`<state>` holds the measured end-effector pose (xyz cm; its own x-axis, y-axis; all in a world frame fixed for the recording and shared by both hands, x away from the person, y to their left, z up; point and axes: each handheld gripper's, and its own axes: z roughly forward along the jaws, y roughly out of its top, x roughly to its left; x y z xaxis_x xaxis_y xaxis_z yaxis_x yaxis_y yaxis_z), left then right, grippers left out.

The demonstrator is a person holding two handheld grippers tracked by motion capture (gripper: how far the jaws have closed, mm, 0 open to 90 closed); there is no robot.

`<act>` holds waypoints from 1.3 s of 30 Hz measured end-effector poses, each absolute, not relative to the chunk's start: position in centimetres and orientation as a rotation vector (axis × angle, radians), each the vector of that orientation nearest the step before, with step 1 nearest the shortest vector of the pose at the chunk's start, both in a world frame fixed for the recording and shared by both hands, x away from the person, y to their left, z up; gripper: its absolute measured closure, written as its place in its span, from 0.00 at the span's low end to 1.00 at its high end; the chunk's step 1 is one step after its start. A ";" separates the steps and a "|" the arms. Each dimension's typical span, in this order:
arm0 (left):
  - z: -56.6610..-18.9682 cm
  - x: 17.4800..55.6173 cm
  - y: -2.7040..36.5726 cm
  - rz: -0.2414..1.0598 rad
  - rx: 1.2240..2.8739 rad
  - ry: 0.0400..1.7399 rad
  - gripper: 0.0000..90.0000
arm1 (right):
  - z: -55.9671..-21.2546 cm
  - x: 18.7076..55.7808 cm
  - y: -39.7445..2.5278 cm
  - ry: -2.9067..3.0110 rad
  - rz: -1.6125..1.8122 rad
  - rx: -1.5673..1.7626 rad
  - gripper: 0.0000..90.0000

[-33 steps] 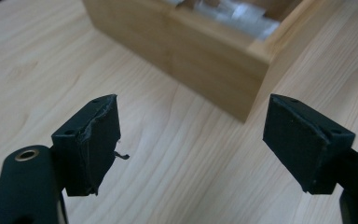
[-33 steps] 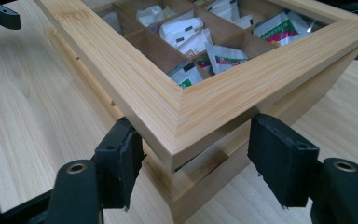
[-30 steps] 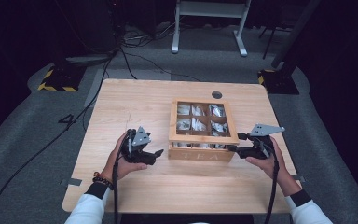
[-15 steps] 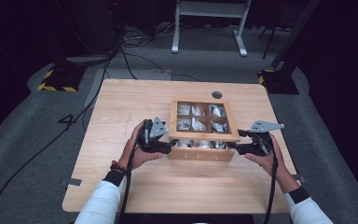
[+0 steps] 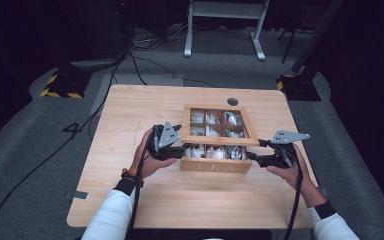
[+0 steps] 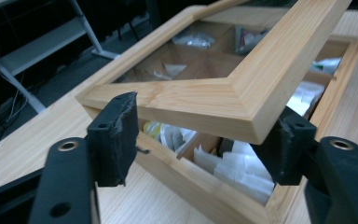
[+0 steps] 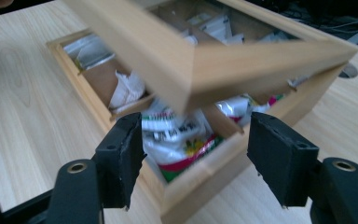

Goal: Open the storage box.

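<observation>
A wooden tea box (image 5: 215,165) sits mid-table, its compartments full of tea bags (image 7: 177,135). Its window-framed lid (image 5: 219,141) is tilted up at the front, hinged at the back. My left gripper (image 5: 177,151) is at the lid's front left corner. In the left gripper view the lid (image 6: 242,88) lies across the wide-apart jaws of that gripper (image 6: 200,140), touching the right pad. My right gripper (image 5: 252,156) is at the front right corner. In the right gripper view the gripper (image 7: 196,154) stands open, with the blurred lid (image 7: 168,60) just above its jaws.
The wooden table (image 5: 130,115) has a round cable hole (image 5: 232,101) behind the box. A white metal stand (image 5: 225,25) and cables (image 5: 140,50) lie on the floor beyond the far edge. Bare tabletop lies left, right and in front of the box.
My left gripper moved right from the open table to the box's front left corner. The lid's front edge has risen off the box. The right gripper stayed at the right corner.
</observation>
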<state>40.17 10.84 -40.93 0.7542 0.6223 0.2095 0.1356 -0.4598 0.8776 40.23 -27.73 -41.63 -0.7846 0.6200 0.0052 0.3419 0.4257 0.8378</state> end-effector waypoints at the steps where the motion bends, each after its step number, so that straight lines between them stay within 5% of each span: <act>1: -40.6 40.3 10.8 0.646 1.974 0.578 0.41 | -42.1 39.9 -28.7 2.383 1.275 0.850 0.39; 15: -38.5 41.7 10.9 0.657 1.897 0.575 0.51 | -46.9 38.0 -34.2 2.355 1.158 0.975 0.37; 21: -37.4 42.9 11.2 0.670 1.862 0.580 0.60 | -47.9 37.8 -34.4 2.374 1.149 0.973 0.37; 39: -34.5 46.8 10.9 0.621 1.784 0.626 0.63 | -49.2 38.0 -33.5 2.413 1.160 0.974 0.36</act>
<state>46.77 10.93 -34.49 0.7238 0.6817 0.1063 0.1114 -0.2675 0.9571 38.00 -33.52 -49.22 -0.7285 0.6844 0.0280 0.4494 0.4467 0.7737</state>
